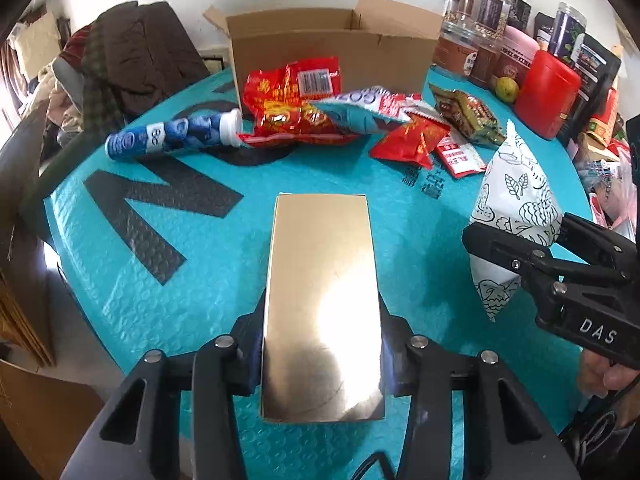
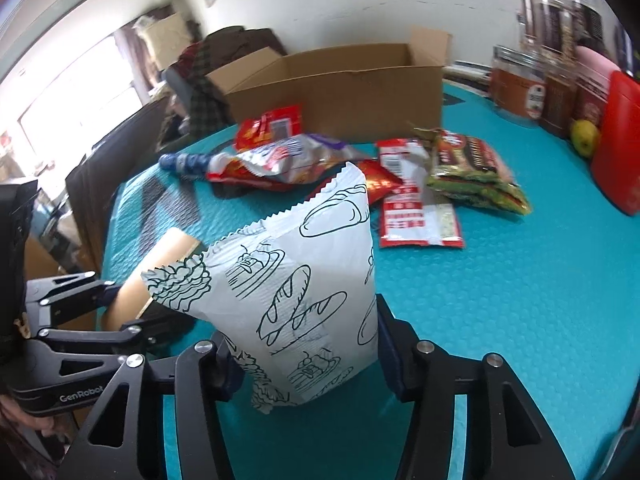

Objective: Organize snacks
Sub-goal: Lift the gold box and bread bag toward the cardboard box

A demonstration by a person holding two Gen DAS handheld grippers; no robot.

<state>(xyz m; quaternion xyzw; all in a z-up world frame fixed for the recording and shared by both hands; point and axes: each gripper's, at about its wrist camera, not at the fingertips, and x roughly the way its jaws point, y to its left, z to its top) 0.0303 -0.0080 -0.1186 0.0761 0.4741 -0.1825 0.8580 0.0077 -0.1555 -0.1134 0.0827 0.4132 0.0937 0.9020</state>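
My left gripper (image 1: 322, 360) is shut on a long shiny gold box (image 1: 320, 292), which points away from me just above the teal table mat (image 1: 160, 264). To its right, my right gripper (image 1: 520, 232) is shut on a white bag printed with bread drawings (image 1: 516, 196). In the right wrist view that white bag (image 2: 304, 280) stands upright between the pads of the right gripper (image 2: 308, 356). The left gripper (image 2: 124, 304) and the gold box (image 2: 160, 264) show at the left. An open cardboard box (image 1: 328, 52) stands at the back of the table.
Loose snacks lie in front of the cardboard box: a red bag (image 1: 288, 100), a blue tube (image 1: 172, 136), a green packet (image 1: 468, 116) and small red sachets (image 1: 412, 140). Jars (image 1: 480, 32), a red container (image 1: 548, 92) and a green fruit (image 1: 507, 89) crowd the right. Clothes (image 1: 132, 60) are heaped at the back left.
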